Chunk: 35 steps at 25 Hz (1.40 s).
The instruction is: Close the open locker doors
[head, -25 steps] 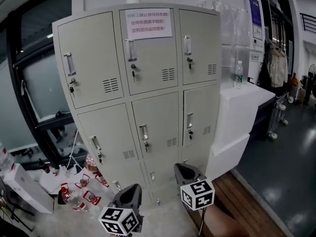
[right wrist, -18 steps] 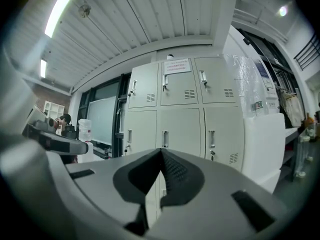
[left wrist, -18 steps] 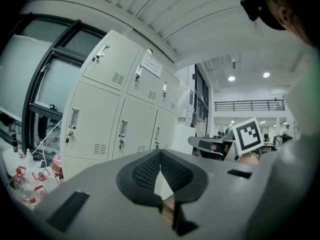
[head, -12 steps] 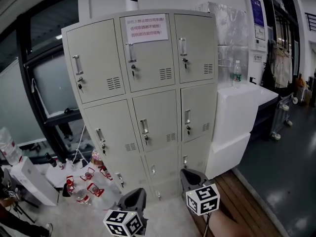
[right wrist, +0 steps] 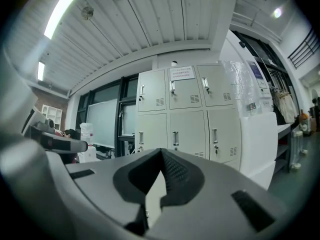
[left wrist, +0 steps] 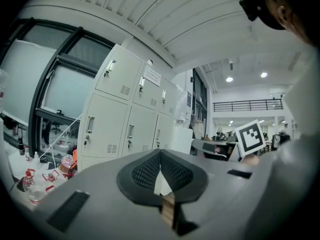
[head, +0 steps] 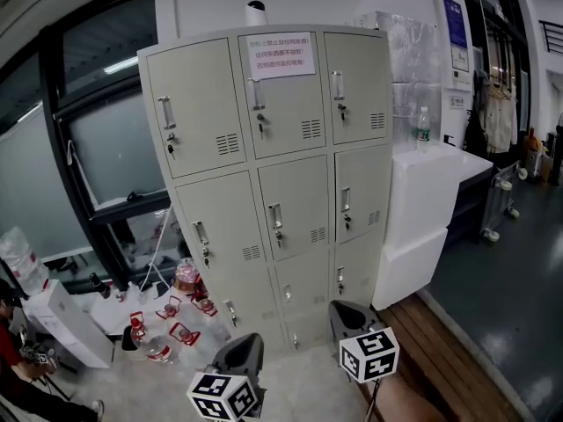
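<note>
The beige locker cabinet (head: 273, 183) stands ahead, three columns wide, and every door I can see sits flush and closed; a printed notice (head: 283, 55) is taped to the top middle door. The same cabinet (left wrist: 127, 114) shows in the left gripper view and again as the locker cabinet (right wrist: 187, 119) in the right gripper view. My left gripper (head: 242, 354) is low in the head view, well short of the lockers, shut with nothing in it. My right gripper (head: 350, 316) hangs beside it, also shut and empty, with its marker cube (head: 369, 355) below.
A white counter (head: 431, 200) with a water bottle (head: 423, 128) adjoins the cabinet's right side. Red-and-clear items (head: 171, 310) and a white box (head: 70, 323) litter the floor at left below a dark-framed window (head: 97, 148). Wooden flooring (head: 449, 350) and a dark floor lie to the right.
The view has shifted, so the cabinet now sits further right and slightly lower in the head view. Both grippers stay low and shut.
</note>
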Each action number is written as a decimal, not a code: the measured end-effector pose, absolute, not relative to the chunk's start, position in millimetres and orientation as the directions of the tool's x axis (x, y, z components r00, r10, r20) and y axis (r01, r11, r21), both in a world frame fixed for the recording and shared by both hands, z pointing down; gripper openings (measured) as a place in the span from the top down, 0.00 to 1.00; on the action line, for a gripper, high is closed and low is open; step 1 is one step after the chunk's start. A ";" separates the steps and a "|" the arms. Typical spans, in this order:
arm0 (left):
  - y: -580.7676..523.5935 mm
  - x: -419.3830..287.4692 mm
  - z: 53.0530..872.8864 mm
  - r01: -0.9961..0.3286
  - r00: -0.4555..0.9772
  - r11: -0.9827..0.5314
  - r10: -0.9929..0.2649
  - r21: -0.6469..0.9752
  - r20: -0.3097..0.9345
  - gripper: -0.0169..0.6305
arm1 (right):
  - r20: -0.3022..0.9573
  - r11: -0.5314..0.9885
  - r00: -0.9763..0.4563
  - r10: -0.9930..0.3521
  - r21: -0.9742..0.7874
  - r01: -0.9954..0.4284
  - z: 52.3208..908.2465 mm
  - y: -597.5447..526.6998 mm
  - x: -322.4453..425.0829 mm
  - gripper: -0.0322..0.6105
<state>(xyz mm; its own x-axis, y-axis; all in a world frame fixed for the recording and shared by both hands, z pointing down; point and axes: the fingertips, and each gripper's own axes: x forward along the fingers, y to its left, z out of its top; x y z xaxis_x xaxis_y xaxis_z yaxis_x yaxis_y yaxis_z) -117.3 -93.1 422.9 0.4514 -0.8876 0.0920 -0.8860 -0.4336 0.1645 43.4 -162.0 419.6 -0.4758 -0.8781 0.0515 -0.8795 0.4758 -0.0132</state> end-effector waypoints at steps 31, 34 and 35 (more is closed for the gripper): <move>48.8 -196.3 420.1 -0.800 0.590 -0.576 -0.807 0.170 0.044 0.97 | 0.047 0.324 -0.323 -0.945 0.015 -0.946 416.7 21.5 -27.7 0.95; 55.6 -199.7 420.8 -0.804 0.586 -0.572 -0.809 0.165 0.050 0.97 | 0.045 0.328 -0.327 -0.944 0.017 -0.944 416.7 27.6 -31.1 0.95; 57.5 -200.5 421.0 -0.805 0.585 -0.571 -0.810 0.163 0.051 0.97 | 0.043 0.329 -0.328 -0.944 0.017 -0.944 416.6 29.5 -31.8 0.95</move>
